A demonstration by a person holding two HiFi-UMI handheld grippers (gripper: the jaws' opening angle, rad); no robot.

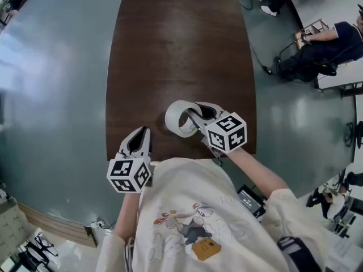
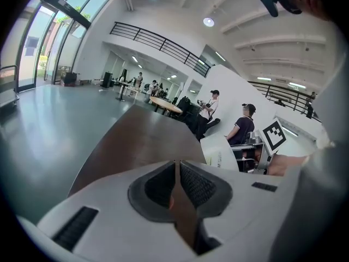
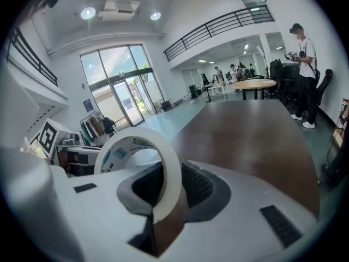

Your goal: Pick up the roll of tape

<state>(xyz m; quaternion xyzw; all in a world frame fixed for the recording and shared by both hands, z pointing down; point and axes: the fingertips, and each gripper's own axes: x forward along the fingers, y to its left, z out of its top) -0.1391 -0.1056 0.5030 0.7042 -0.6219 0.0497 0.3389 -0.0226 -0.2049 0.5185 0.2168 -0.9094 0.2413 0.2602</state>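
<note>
A white roll of tape (image 1: 180, 118) hangs in the air above the near end of the dark brown table (image 1: 176, 50), and my right gripper (image 1: 195, 117) is shut on its band. In the right gripper view the roll of tape (image 3: 146, 162) stands on edge between the jaws, its printed inner core facing left. My left gripper (image 1: 139, 141) is at the table's near left edge, shut with nothing in it. The left gripper view shows its pads (image 2: 193, 185) pressed together and the roll of tape (image 2: 223, 153) at the right.
The table is bare apart from the roll. Grey floor surrounds it. People sit and stand at desks (image 1: 334, 38) to the far right. More tables and people (image 3: 256, 83) show far off in the hall.
</note>
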